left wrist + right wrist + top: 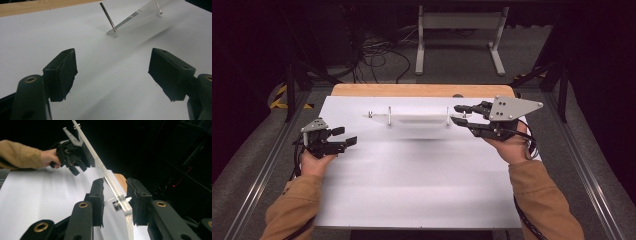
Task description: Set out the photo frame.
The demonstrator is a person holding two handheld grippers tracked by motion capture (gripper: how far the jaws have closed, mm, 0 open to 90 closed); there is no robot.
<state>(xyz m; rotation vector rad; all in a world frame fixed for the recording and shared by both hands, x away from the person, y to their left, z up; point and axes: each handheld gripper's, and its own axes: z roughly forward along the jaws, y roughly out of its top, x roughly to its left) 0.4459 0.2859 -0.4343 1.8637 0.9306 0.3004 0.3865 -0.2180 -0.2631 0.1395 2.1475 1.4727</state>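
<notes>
White table (412, 190); clear acrylic rack (417, 119) on it.

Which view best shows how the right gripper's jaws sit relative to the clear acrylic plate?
The right gripper view: the clear acrylic plate runs edge-on between the right gripper's open jaws. The high view shows that gripper at the plate's end, contact unclear. The left gripper view shows the plate's far end and a metal pin.

This was a lab test bay. A white table (412, 190) stood on grey carpet between metal floor rails (259, 175); beyond its far edge, loose black cables (377, 52) trailed beside a white stand (459, 30), with hazard tape (279, 97) off its far left corner.
</notes>
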